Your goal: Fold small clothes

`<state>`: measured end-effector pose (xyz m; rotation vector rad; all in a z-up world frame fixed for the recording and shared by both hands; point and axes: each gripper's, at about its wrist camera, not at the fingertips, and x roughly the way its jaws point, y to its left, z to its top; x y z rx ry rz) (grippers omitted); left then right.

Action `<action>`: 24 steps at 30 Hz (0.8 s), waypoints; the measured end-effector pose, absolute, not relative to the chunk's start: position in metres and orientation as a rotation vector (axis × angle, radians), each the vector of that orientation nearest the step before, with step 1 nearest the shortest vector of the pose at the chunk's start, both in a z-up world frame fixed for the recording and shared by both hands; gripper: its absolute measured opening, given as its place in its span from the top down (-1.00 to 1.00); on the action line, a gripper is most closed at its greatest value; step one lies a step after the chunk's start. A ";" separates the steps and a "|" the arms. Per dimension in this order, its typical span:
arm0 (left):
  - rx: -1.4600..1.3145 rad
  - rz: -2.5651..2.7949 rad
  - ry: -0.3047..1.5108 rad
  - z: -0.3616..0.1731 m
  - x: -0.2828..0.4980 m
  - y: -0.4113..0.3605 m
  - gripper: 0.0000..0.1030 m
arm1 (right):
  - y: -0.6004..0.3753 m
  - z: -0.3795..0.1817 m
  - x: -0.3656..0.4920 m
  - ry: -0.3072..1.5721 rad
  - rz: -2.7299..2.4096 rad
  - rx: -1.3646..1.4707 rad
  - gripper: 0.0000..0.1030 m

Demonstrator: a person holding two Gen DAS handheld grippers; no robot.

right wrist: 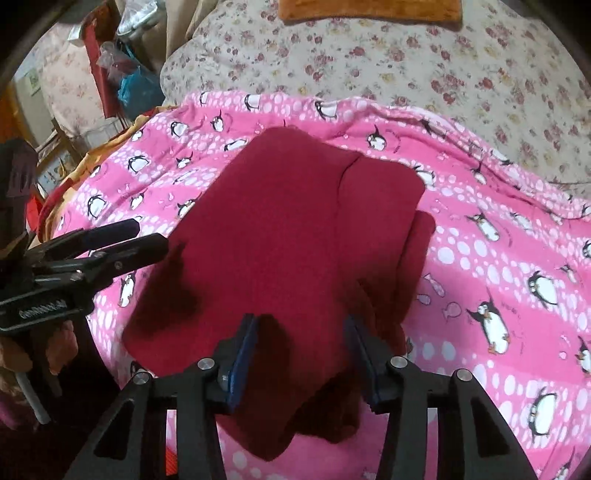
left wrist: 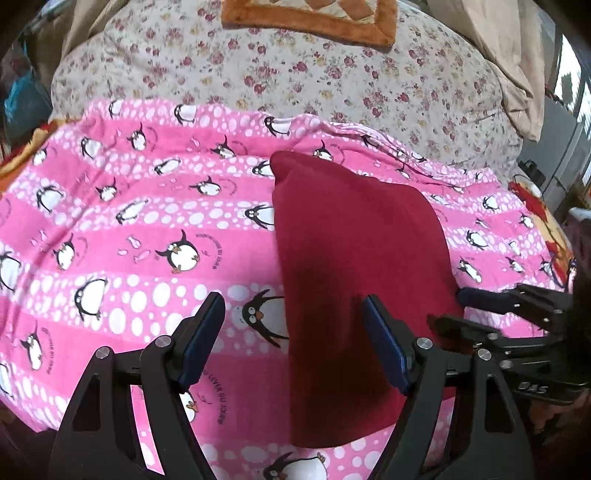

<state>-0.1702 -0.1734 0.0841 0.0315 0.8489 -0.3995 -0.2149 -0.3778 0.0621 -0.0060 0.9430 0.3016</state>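
A dark red folded garment (left wrist: 351, 240) (right wrist: 277, 229) lies flat on a pink penguin blanket (left wrist: 129, 221) (right wrist: 498, 258). My left gripper (left wrist: 295, 317) hovers open over the garment's left edge, one finger above the blanket and the other above the red cloth. My right gripper (right wrist: 301, 332) stands over the garment's near right part with its blue pads apart. Red cloth shows between them, bunched just below, and the pads do not press on it. Each gripper shows in the other's view: the right one (left wrist: 450, 308) at the garment's right edge, the left one (right wrist: 149, 233) at its left edge.
Behind the blanket lies a floral duvet (left wrist: 295, 74) (right wrist: 406, 55) with an orange-bordered mat (left wrist: 314, 18) (right wrist: 369, 9) on top. Bags and clutter (right wrist: 129, 81) stand beyond the bed's left side. A red and yellow cover (left wrist: 546, 214) shows under the blanket's right edge.
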 end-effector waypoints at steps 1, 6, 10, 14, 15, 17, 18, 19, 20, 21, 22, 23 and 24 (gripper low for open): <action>0.031 -0.399 0.844 0.085 -0.172 -0.174 -0.50 | -0.378 0.066 -0.219 0.934 0.291 0.001 0.08; 0.009 -0.385 0.822 0.091 -0.178 -0.174 -0.50 | -0.388 0.086 -0.239 0.872 0.239 0.127 -0.19; 0.021 -0.380 0.824 0.094 -0.182 -0.175 -0.50 | -0.385 0.093 -0.249 0.830 0.184 0.161 -0.39; 0.035 -0.357 0.798 0.098 -0.188 -0.175 -0.50 | -0.377 0.098 -0.252 0.804 0.123 0.127 -0.41; 0.041 -0.355 0.792 0.099 -0.190 -0.176 -0.50 | -0.376 0.099 -0.252 0.801 0.117 0.125 -0.44; 0.051 -0.351 0.783 0.100 -0.192 -0.177 -0.50 | -0.373 0.101 -0.254 0.793 0.112 0.124 -0.51; 0.057 -0.350 0.780 0.101 -0.193 -0.177 -0.50 | -0.371 0.102 -0.254 0.790 0.110 0.122 -0.56; 0.062 -0.351 0.777 0.101 -0.194 -0.178 -0.50 | -0.371 0.101 -0.254 0.789 0.111 0.117 -0.57; 0.066 -0.351 0.775 0.102 -0.194 -0.179 -0.50 | -0.369 0.101 -0.254 0.788 0.109 0.109 -0.57; 0.068 -0.351 0.773 0.102 -0.195 -0.179 -0.50 | -0.368 0.102 -0.253 0.786 0.106 0.097 -0.57; 0.070 -0.351 0.770 0.103 -0.195 -0.179 -0.50 | -0.366 0.102 -0.254 0.782 0.101 0.084 -0.57; 0.071 -0.349 0.769 0.103 -0.195 -0.179 -0.50 | -0.364 0.103 -0.255 0.776 0.092 0.071 -0.57; 0.071 -0.347 0.768 0.103 -0.194 -0.179 -0.50 | -0.363 0.103 -0.256 0.767 0.080 0.056 -0.57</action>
